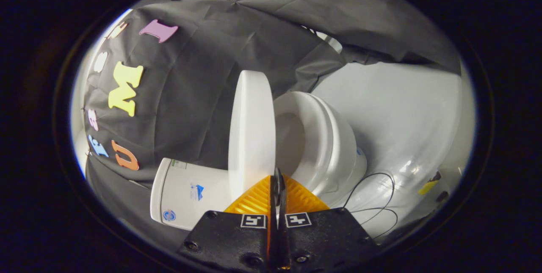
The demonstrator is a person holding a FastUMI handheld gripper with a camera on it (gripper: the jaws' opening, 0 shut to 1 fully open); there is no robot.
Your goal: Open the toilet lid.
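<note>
Black cloth hangs as the booth wall across the upper and left part of the frame, and a glossy white floor [406, 108] fills the right side. Because the camera is rolled, the toilet appears tipped sideways at frame centre.

1. Position of the task item. The lid [250, 131] is a thick white disc seen nearly edge-on at frame centre. It stands well clear of the seat [315, 137], which lies just to its right with the bowl opening visible between the two. The tank [186, 194] sits at lower left, below the lid and behind it. Judged from this gap, the lid is already raised close to its full travel.

2. State of the gripper [278, 180]. The jaws are together at bottom centre, with only a thin dark seam between them and nothing clamped. Their tips sit at the lower edge of the lid; contact cannot be confirmed.

3. Other items. A thin black cable [374, 194] loops on the floor at lower right, near the toilet base.

4. Hazards.
- If the lid is not past its balance point, withdrawing support may let it drop back onto the seat.
- Excess push may knock the lid against the tank.
- A wide retreat toward lower right may snag the cable.
</note>
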